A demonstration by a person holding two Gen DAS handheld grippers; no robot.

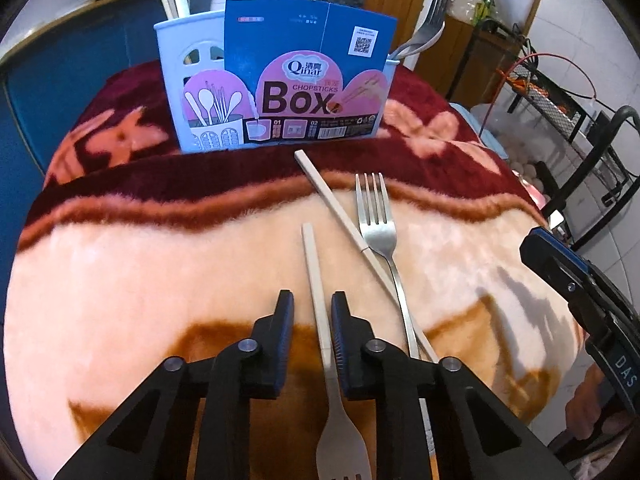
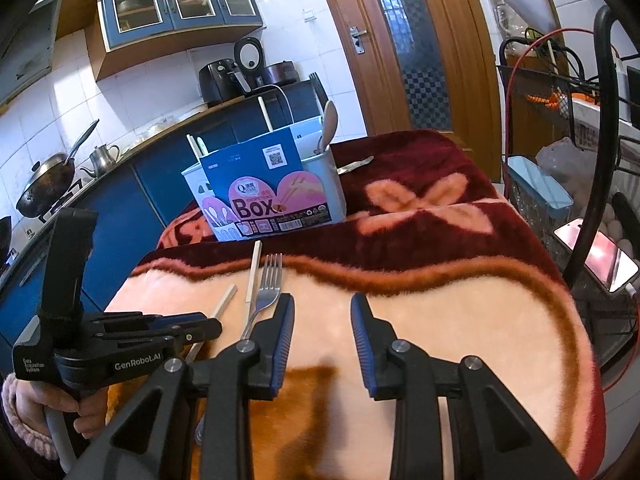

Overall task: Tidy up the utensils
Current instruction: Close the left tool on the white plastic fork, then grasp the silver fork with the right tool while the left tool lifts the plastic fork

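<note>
Our left claw (image 1: 312,312) straddled the near chopstick (image 1: 316,300), which lay between the two fingers; a thin gap showed on the left side, so we could not tell whether the pads truly pinched it. Below the claw, at the near edge of the blanket-covered table (image 1: 120,280), a fork (image 1: 342,440) lay with its tines toward us. Our right claw (image 2: 322,336) hung spread and empty over the bare blanket, its left finger close to a second fork (image 1: 380,236), which crossed a second chopstick (image 1: 340,208) towards the middle of the table. Near the far edge stood the pale blue utensil holder (image 1: 172,64), with chopsticks and a fork already upright in it and a printed box sleeve (image 1: 308,76) leaning on its front.

We judged the step in hand to be picking up the near chopstick. Next we would need a firm squeeze, a straight lift clear of the nearest fork's handle, then a carry to the holder's chopstick compartment.
</note>
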